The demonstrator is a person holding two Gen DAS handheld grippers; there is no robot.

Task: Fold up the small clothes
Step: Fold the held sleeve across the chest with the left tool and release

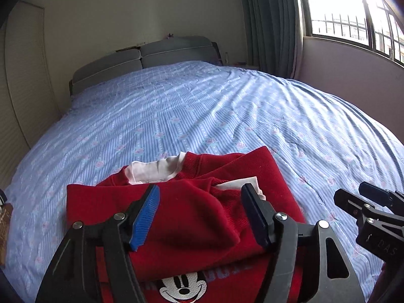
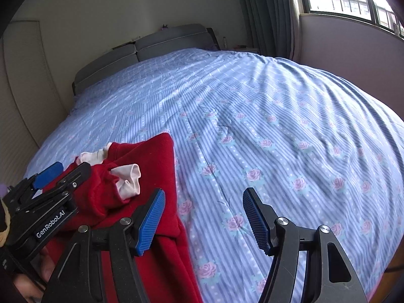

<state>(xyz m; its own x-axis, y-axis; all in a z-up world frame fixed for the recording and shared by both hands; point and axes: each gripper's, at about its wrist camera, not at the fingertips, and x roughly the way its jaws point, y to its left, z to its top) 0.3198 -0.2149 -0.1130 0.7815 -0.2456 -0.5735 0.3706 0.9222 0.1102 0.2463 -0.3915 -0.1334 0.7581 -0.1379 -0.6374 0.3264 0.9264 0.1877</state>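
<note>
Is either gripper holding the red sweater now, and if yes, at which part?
Nothing is held. The left gripper has its jaws apart over the red sweater; the right gripper is open above the bedsheet beside it.

My left gripper (image 1: 200,214), right gripper (image 2: 203,221): black frames, silver screws, ribbed blue pads (image 2: 151,223), white "GenRobot.AI" lettering.

Red sweater (image 1: 192,217) with pale pink collar (image 1: 156,170) and pale pink cuff (image 2: 128,179); black-and-white cartoon mouse face (image 1: 183,290) on the front. Bedsheet (image 1: 202,116) in light blue and white stripes, dotted, scattered with pink roses. Grey headboard (image 1: 151,55). Grey-green curtain (image 1: 267,22). Cream wall (image 1: 106,12). Black grippers, blue ridged fingers (image 2: 151,222).
</note>
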